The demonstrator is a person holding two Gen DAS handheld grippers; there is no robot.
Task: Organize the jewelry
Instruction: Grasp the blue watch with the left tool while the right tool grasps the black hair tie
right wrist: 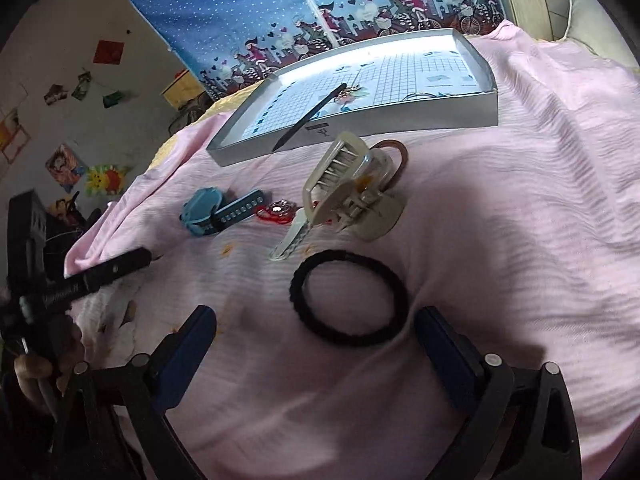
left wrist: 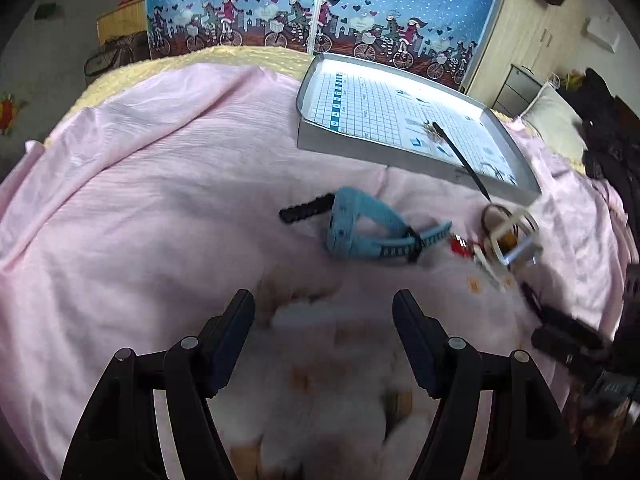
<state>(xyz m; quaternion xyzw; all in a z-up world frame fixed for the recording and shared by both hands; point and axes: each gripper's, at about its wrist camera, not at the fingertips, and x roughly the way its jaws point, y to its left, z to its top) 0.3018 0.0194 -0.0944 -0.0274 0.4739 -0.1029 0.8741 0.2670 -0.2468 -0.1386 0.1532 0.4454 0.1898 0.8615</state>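
Jewelry mostly lies loose on the pink bedsheet [right wrist: 520,200]: a black hair tie [right wrist: 349,298], a beige claw clip [right wrist: 352,196], a blue watch [right wrist: 216,210] and a red charm [right wrist: 276,212]. Only a black stick [right wrist: 310,116] and a small trinket sit in the grey tray [right wrist: 400,120]. Both the left hand-held gripper [left wrist: 324,332] and the right hand-held gripper [right wrist: 316,344] are apart and empty, so most sorting seems left.

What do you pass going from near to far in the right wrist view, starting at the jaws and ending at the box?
Right gripper with its jaws open → black hair tie → beige claw clip → grey box holding a black stick.
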